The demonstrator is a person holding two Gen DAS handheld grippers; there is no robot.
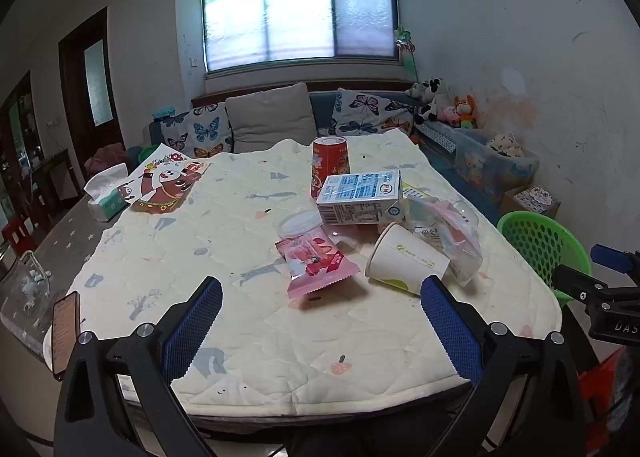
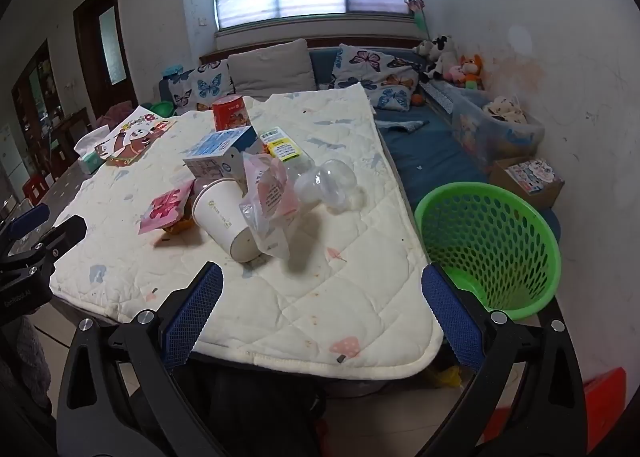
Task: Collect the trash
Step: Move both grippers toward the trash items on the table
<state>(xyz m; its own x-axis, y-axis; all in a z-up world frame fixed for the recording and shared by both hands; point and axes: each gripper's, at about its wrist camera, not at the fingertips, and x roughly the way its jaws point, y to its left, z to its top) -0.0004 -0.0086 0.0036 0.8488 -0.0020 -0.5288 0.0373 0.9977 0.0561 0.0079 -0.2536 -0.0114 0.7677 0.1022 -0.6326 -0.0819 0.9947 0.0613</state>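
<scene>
My right gripper (image 2: pixel 322 307) is wide open over the table's near edge. A paper cup (image 2: pixel 224 215) lies on its side touching a clear bag (image 2: pixel 268 205). The green basket (image 2: pixel 490 245) sits beside the table (image 2: pixel 280 297).

Near half of quilted table (image 2: pixel 320 309) is bare: open run to the pile. Paper cup (image 2: pixel 228 217) on its side fronts the heap, plastic bag (image 2: pixel 268 201) against it, pink wrapper (image 1: pixel 316 265) left. Milk carton (image 1: pixel 360 197) and red can (image 1: pixel 330 165) behind. Green basket (image 2: pixel 488 249) just off the right edge.
</scene>
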